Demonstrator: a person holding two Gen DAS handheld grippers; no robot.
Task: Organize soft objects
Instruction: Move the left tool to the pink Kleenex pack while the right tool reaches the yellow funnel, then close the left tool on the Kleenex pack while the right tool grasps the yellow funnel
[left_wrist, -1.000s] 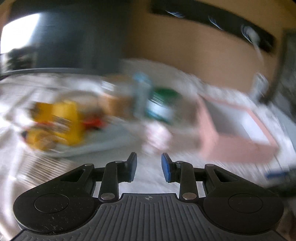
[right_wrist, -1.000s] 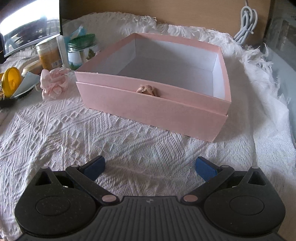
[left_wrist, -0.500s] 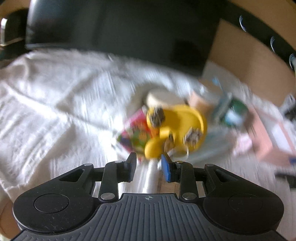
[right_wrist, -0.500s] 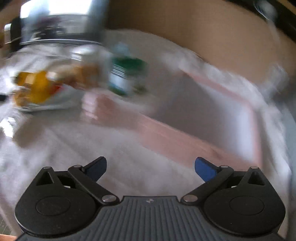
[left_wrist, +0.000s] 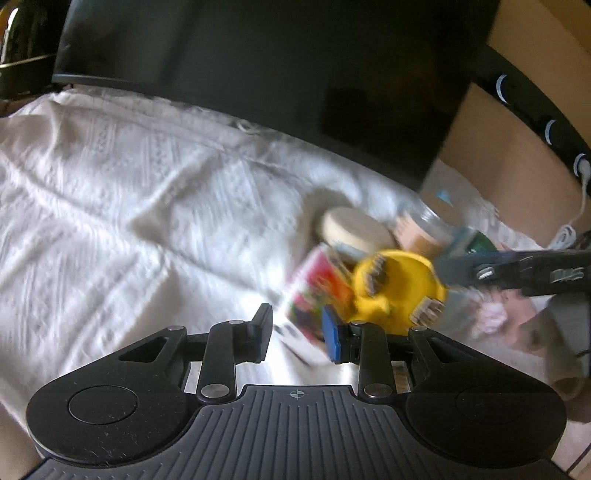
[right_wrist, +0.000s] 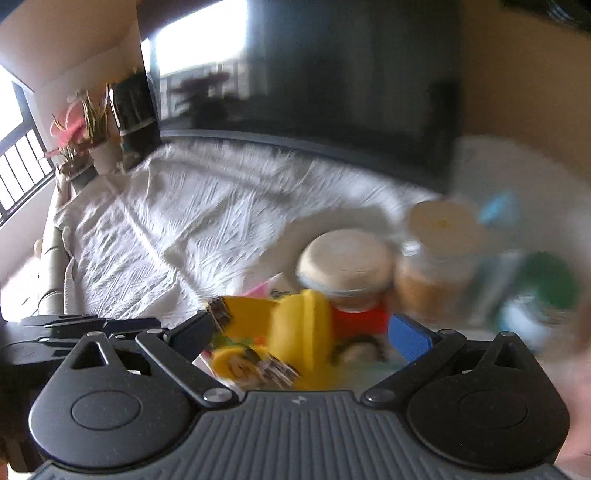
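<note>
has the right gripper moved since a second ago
Yes. The right gripper swung away from the pink box it faced, toward the yellow toy and the jars.

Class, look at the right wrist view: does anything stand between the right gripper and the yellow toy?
Nothing visible does. The yellow toy lies directly in front of the open right gripper. The jars stand behind the toy, not in the path.

No legible txt anywhere. Colourful printed packet (left_wrist: 314, 291) at 3 o'clock of centre in left wrist view: print too blurred to read.
</note>
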